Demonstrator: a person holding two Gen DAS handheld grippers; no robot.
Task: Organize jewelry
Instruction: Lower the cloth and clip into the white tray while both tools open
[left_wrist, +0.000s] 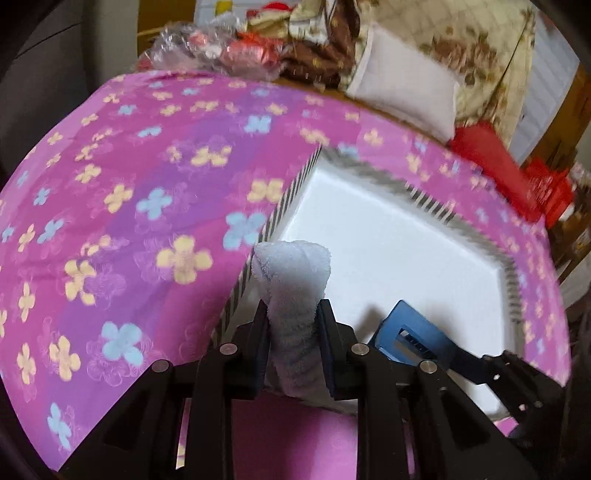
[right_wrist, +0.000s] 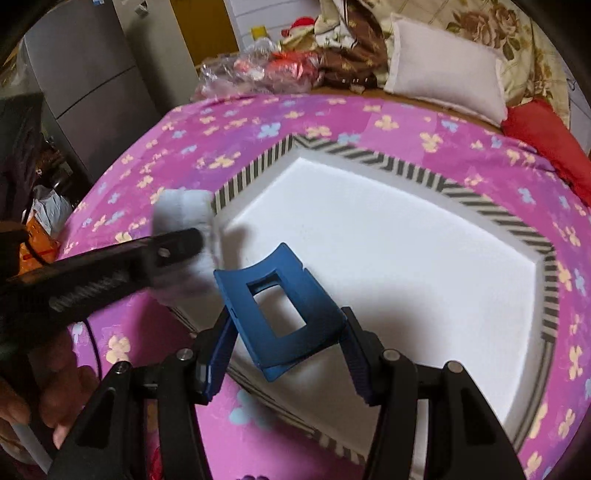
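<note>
A pink flowered bedspread (right_wrist: 369, 122) carries a white tray with a striped rim (right_wrist: 369, 157), its floor bare. The right hand-held gripper (right_wrist: 288, 354) pinches a blue hair claw (right_wrist: 280, 317) over the tray's near side; the left hand-held gripper (left_wrist: 293, 332) is pressed onto a pale fluffy scrunchie (left_wrist: 295, 273) above the left rim. Each piece is best lowered to the tray floor, well apart, before the pads ease off.

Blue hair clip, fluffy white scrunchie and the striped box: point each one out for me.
blue hair clip (right_wrist: 280, 314), right wrist view, on its flat top face.
fluffy white scrunchie (left_wrist: 295, 280), left wrist view, on its upper bulge.
striped box (right_wrist: 369, 157), right wrist view, on its far rim.
</note>
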